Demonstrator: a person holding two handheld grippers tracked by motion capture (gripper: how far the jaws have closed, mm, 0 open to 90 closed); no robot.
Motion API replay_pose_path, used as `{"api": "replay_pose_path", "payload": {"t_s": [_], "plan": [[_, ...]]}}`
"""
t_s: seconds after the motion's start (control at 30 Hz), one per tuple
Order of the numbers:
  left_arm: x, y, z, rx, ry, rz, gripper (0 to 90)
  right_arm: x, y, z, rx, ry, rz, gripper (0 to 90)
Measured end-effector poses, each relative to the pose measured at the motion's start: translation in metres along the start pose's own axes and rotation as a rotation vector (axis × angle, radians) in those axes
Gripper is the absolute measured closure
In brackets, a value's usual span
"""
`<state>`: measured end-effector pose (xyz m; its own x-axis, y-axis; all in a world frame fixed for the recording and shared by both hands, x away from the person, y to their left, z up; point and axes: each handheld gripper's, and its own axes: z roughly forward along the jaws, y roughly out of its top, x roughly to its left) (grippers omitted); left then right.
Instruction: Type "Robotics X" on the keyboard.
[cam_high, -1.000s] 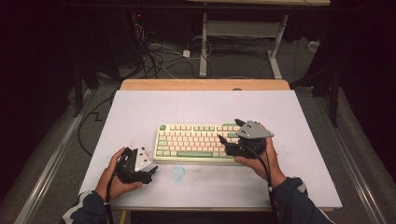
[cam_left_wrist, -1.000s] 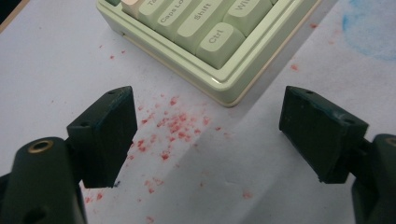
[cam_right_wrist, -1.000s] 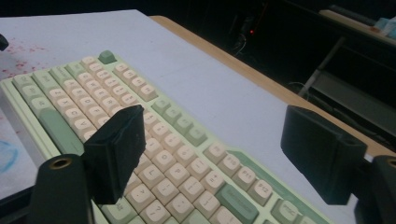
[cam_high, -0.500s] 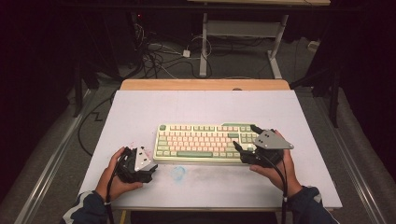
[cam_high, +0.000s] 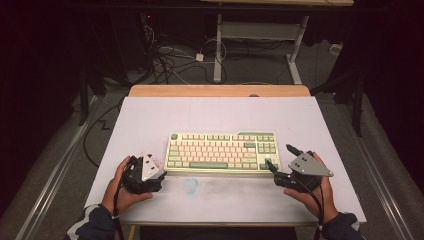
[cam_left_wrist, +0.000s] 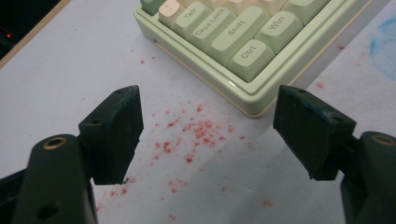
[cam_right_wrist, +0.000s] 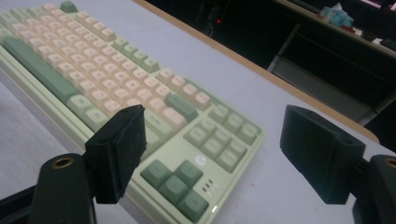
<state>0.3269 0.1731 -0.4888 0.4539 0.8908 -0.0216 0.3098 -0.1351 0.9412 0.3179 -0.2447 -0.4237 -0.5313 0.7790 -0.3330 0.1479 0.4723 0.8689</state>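
A pale green keyboard (cam_high: 222, 151) with cream and green keys lies in the middle of the white table sheet (cam_high: 215, 115). My left gripper (cam_high: 159, 172) rests just off the keyboard's front left corner (cam_left_wrist: 243, 93). Its jaws are open and have just been closing a little, with nothing between them but red-speckled sheet (cam_left_wrist: 196, 135). My right gripper (cam_high: 279, 156) sits at the keyboard's front right corner (cam_right_wrist: 187, 186) and is open. One of its fingers (cam_right_wrist: 119, 149) hangs over the arrow keys, the other beyond the keyboard's right edge.
A blue smudge (cam_high: 190, 185) marks the sheet in front of the keyboard. The table's wooden far edge (cam_high: 220, 90) shows beyond the sheet. On the floor behind are cables (cam_high: 170, 60) and a desk frame (cam_high: 295, 65). Bare sheet lies behind and to both sides.
My right gripper has moved right and toward the table's front, from over the keyboard's right part to its right end. The left hand has stayed put.
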Motion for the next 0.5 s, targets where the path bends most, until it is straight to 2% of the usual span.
{"api": "replay_pose_path", "payload": {"t_s": [0.07, 0.1, 0.13, 0.27, 0.4, 0.5], "plan": [[0.0, 0.002, -0.002, -0.005, -0.01, -0.008, 26.4, -0.001, -0.007, -0.003, 0.005, 0.0, 0.009, 23.6], [0.0, 0.004, -0.005, 0.004, -0.035, -0.005, 29.7, 0.0, -0.01, -0.003, 0.012, 0.001, 0.015, 23.6], [-0.001, 0.006, -0.006, -0.009, -0.044, -0.001, 33.3, 0.0, -0.014, -0.004, 0.022, -0.004, 0.014, 23.6], [-0.005, 0.013, -0.011, -0.031, -0.087, -0.032, 43.6, 0.005, -0.027, -0.005, 0.063, 0.003, 0.011, 23.7], [-0.005, 0.014, -0.009, -0.001, -0.104, -0.041, 59.1, 0.011, -0.033, -0.006, 0.088, 0.024, 0.005, 23.7], [-0.007, 0.014, -0.005, 0.025, -0.108, -0.049, 74.8, 0.014, -0.033, -0.006, 0.089, 0.04, -0.007, 23.7]]}}
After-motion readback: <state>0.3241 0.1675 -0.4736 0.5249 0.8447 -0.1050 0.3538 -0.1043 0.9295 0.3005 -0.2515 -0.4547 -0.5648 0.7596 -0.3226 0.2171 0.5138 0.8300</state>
